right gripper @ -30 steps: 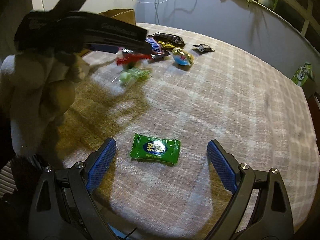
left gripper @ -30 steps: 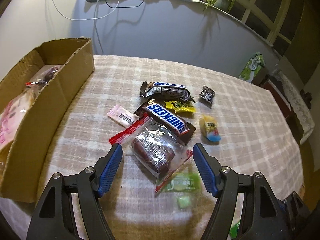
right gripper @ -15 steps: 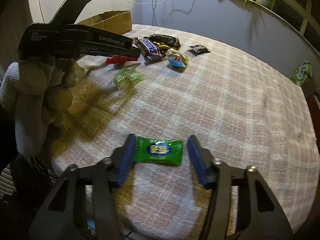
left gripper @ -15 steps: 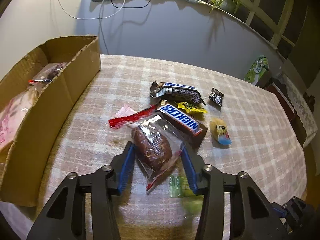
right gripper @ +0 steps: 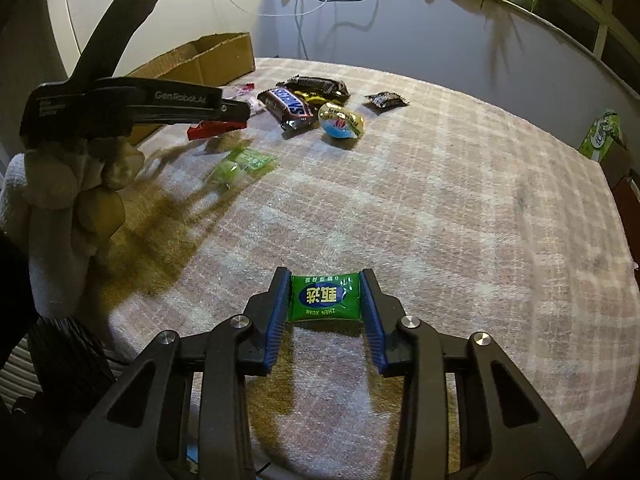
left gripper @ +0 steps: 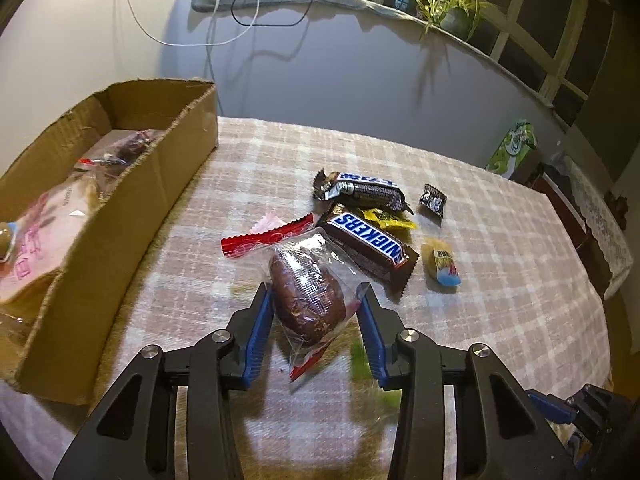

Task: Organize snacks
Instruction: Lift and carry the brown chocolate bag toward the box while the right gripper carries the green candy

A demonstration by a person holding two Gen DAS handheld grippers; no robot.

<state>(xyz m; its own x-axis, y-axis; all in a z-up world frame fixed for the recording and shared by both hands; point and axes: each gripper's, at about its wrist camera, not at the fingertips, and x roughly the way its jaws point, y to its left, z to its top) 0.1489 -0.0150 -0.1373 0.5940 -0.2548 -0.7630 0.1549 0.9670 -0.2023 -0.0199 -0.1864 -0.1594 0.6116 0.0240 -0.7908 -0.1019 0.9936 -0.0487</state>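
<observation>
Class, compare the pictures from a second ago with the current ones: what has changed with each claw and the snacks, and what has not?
Both claws went from wide open to shut. The left claw closed on the clear-wrapped brown snack and appears to have lifted it. The right claw closed on the green candy packet. The Snickers bar, the other sweets and the cardboard box stayed put.

Two tongs: left tongs (left gripper: 314,310) and right tongs (right gripper: 324,302). One cardboard box (left gripper: 120,216) at nine o'clock. Two chocolate bars: Snickers bar (left gripper: 370,246), dark bar (left gripper: 362,190). Two green candies: green candy (right gripper: 325,298), pale green candy (right gripper: 240,164). One clear bag with a brown cake (left gripper: 306,294). One small black packet (left gripper: 433,200).
</observation>
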